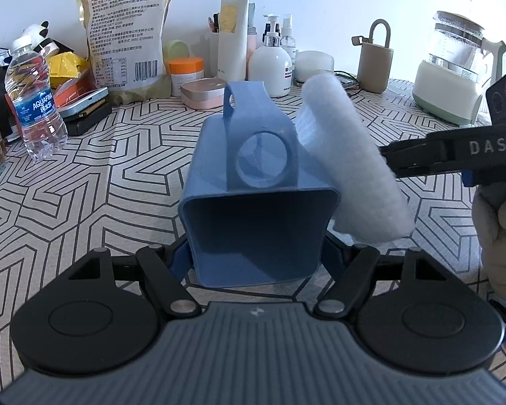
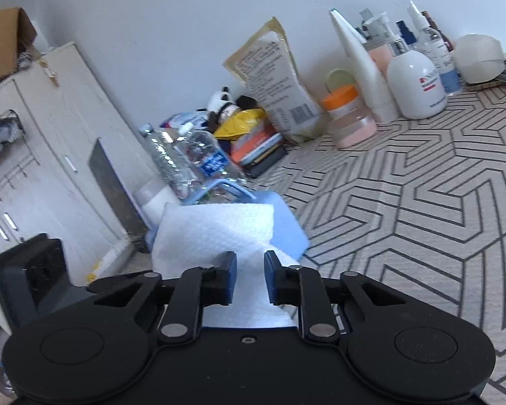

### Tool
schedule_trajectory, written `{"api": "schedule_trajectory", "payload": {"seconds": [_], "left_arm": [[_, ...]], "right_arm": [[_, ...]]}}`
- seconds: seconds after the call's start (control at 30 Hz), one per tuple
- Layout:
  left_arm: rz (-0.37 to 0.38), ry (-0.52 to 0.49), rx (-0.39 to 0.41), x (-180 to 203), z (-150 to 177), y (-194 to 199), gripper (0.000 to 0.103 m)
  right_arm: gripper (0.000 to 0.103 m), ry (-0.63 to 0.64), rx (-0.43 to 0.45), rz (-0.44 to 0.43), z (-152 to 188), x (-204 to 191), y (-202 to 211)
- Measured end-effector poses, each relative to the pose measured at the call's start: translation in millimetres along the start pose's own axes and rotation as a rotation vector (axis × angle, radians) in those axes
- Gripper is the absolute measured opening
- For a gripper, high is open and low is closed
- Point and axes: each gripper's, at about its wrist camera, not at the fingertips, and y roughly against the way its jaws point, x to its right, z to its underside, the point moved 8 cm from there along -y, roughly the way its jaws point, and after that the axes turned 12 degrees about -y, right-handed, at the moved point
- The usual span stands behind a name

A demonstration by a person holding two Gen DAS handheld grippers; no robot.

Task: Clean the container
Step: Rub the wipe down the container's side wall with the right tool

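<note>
A blue plastic container (image 1: 253,222) with a handle and a round hole in its side lies tipped, its open mouth facing the left wrist camera. My left gripper (image 1: 256,260) is shut on it, one finger on each side wall. A folded white cloth (image 1: 350,162) drapes against the container's right outer side. My right gripper (image 1: 388,158) comes in from the right and pinches that cloth, with a gloved hand (image 1: 499,229) behind it. The right wrist view shows the cloth (image 2: 216,233) running between the right gripper (image 2: 250,270) pads, and the container (image 2: 286,226) just beyond.
On the patterned tablecloth (image 1: 118,175), a water bottle (image 1: 33,101) stands at the left. A snack bag (image 1: 128,33), an orange-lidded jar (image 1: 185,74) and pump bottles (image 1: 270,64) line the back wall. A kettle (image 1: 455,67) sits back right. White cabinets (image 2: 50,141) stand beyond the table.
</note>
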Motion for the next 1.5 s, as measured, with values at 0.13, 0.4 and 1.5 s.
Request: {"api": "schedule_trajectory", "payload": {"seconds": [0.13, 0.4, 1.5], "left_arm": [[0.000, -0.004, 0.003, 0.6, -0.3, 0.7, 0.074], [0.004, -0.006, 0.005, 1.2, 0.1, 0.7, 0.074], [0.008, 0.006, 0.004, -1.1, 0.4, -0.5, 0.075]], "right_arm": [[0.022, 0.001, -0.005, -0.036, -0.1, -5.9, 0.1], [0.022, -0.010, -0.017, 0.013, 0.7, 2.3, -2.7], [0.022, -0.055, -0.039, -0.045, 2.9, 3.3, -2.5]]}}
